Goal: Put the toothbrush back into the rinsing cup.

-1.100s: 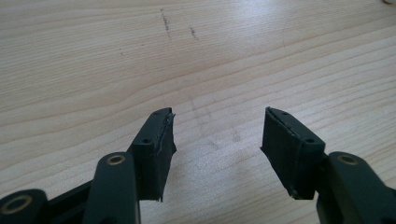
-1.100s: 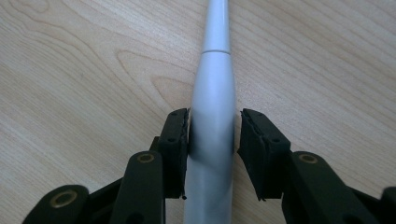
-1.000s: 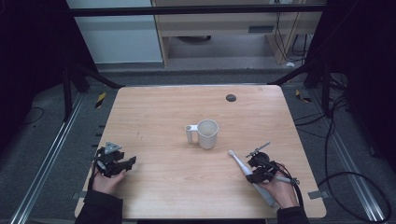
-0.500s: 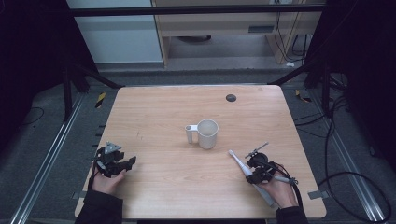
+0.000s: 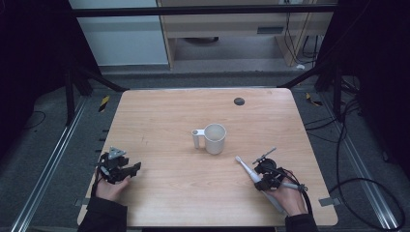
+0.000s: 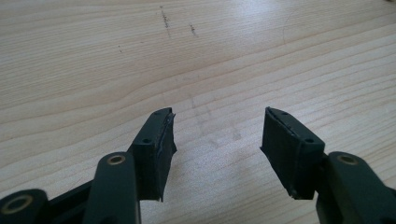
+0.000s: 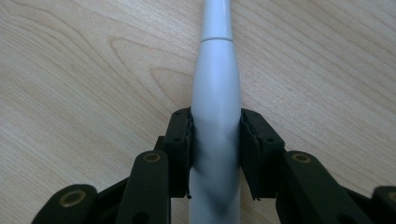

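while the left gripper [image 5: 129,170] is resting low at the table's [image 5: 159,121] near-left edge with jaws spread over bare wood, a white mug [image 5: 214,138] is standing mid-table, and the right gripper [image 5: 258,175] is pinching a white electric toothbrush [image 7: 215,98] lying flat near-right.

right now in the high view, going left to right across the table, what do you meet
left gripper, open over bare wood → white mug, its handle on the left → white electric toothbrush, head toward the mug → right gripper, shut on the toothbrush handle. The dark round spot lies farther back and is left out.
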A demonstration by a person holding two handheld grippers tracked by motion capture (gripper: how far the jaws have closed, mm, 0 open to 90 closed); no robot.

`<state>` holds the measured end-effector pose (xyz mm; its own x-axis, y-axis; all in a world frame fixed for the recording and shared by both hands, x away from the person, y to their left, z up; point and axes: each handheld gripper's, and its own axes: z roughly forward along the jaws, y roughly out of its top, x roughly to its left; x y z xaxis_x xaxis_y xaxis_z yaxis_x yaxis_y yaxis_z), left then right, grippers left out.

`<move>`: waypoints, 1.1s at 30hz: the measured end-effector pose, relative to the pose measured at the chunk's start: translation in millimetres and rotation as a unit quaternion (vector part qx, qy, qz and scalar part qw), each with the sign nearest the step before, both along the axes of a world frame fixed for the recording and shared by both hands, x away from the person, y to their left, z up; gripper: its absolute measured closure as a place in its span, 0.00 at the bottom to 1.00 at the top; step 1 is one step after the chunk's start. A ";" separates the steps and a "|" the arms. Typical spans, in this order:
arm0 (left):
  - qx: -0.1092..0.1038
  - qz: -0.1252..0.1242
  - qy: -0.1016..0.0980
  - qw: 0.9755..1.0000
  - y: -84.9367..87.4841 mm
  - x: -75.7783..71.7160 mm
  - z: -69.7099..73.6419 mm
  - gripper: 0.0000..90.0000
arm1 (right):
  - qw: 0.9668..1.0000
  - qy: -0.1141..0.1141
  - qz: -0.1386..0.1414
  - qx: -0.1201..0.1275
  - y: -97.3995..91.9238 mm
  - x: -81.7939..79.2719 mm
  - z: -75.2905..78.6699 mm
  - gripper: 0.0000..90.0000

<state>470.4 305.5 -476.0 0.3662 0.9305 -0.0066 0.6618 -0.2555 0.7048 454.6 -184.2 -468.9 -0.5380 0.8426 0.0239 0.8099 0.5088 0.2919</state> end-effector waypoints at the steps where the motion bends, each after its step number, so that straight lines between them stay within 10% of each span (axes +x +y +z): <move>1: 0.000 0.000 0.000 1.000 0.0 0.0 0.0 0.48 | 1.000 0.000 -0.003 -0.002 1.0 -0.4 0.0 0.73; 10: -0.001 0.001 0.001 1.000 0.8 0.2 -0.2 0.48 | 1.000 -0.013 -0.005 -0.001 0.2 -0.8 2.3 0.74; 21: -0.001 0.002 0.001 1.000 0.8 0.0 0.0 0.48 | 0.995 -0.069 -0.013 0.074 -12.3 -5.4 24.5 0.74; 33: 0.000 0.002 -0.001 1.000 0.3 -0.1 -0.1 0.48 | 0.962 -0.189 -0.052 0.190 -27.2 -5.6 45.0 0.74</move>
